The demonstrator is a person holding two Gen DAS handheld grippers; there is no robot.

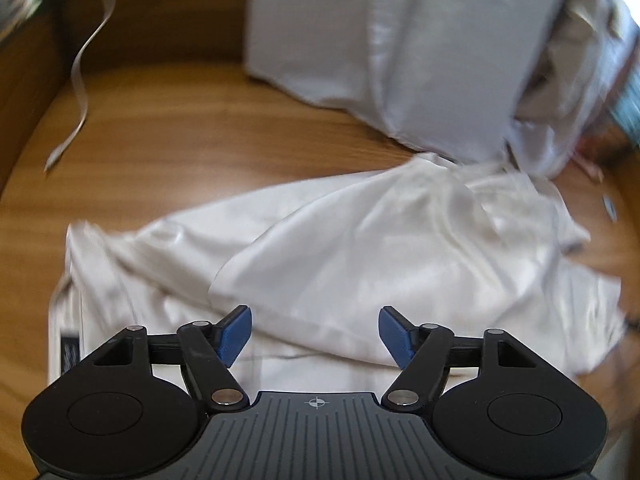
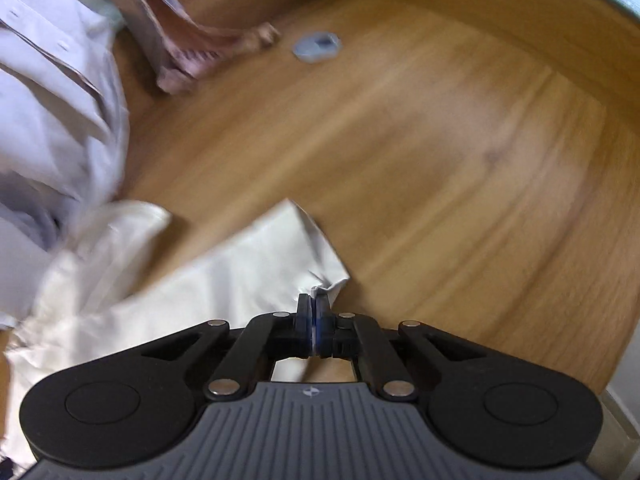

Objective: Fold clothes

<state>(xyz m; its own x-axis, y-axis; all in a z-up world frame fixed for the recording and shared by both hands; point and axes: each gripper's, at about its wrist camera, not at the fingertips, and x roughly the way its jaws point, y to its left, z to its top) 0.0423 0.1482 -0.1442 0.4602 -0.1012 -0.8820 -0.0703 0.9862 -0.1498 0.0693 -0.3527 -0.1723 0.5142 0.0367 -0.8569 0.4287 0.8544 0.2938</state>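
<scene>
A cream-white garment (image 1: 360, 248) lies crumpled on the wooden table (image 1: 180, 152), spread across the middle of the left wrist view. My left gripper (image 1: 315, 334) hovers just above its near edge, open, with nothing between the blue pads (image 1: 236, 336). In the right wrist view my right gripper (image 2: 313, 312) is shut on a corner of the same cream garment (image 2: 224, 272), which trails off to the left. The pinched cloth bunches just ahead of the fingertips.
A pale lilac shirt (image 1: 400, 48) is heaped at the back; its buttoned placket (image 2: 52, 92) also shows at the left of the right wrist view. A pinkish garment (image 2: 180, 44) lies beyond it. A small grey disc (image 2: 317, 46) and a loose ribbon (image 1: 80, 80) rest on the table.
</scene>
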